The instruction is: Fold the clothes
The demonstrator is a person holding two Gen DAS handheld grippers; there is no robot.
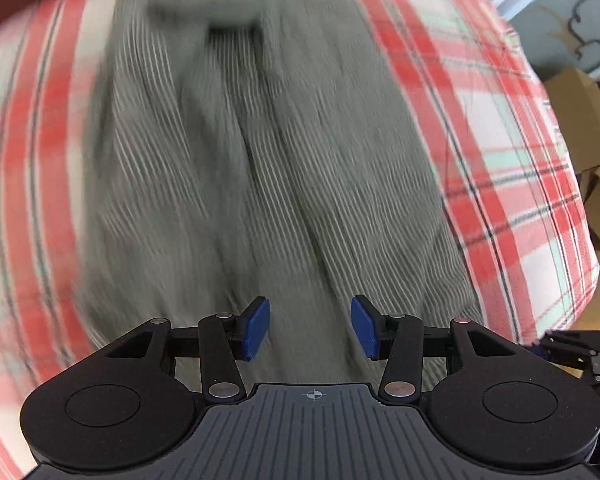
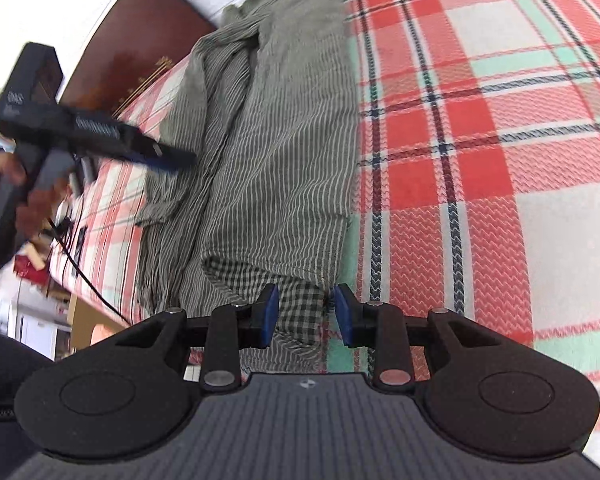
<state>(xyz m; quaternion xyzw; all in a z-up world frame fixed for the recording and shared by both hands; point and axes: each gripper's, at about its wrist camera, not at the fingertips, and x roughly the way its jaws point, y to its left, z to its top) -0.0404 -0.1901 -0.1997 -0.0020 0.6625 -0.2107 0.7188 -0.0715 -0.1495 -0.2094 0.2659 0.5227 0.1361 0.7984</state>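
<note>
A bed covered by a woven plaid blanket (image 2: 480, 168), in red, cream and mint squares with thin navy lines and a zigzag weave, fills both views. On it lies the garment (image 2: 284, 152): thin, crinkled, olive-grey cloth with fine white stripes, stretched as a long band along the blanket's left edge, next to a dark wooden headboard (image 2: 140, 44). Its right side is a straight, flat fold. Its left side is bunched in soft ridges, with a ragged, fringe-like hem nearest the camera. At the near end a corner has turned up, showing a small green-and-white check.

By the look of it, a first lengthwise fold is done; the bunched side needs smoothing and the band has yet to be folded across.

The left gripper (image 1: 310, 328) hovers above the middle of the garment, blue pads well apart, nothing between them; this view is blurred.

The right gripper (image 2: 306, 312) sits at the near end, its jaws opening, with the checked corner lying in the gap, not visibly pressed.
</note>
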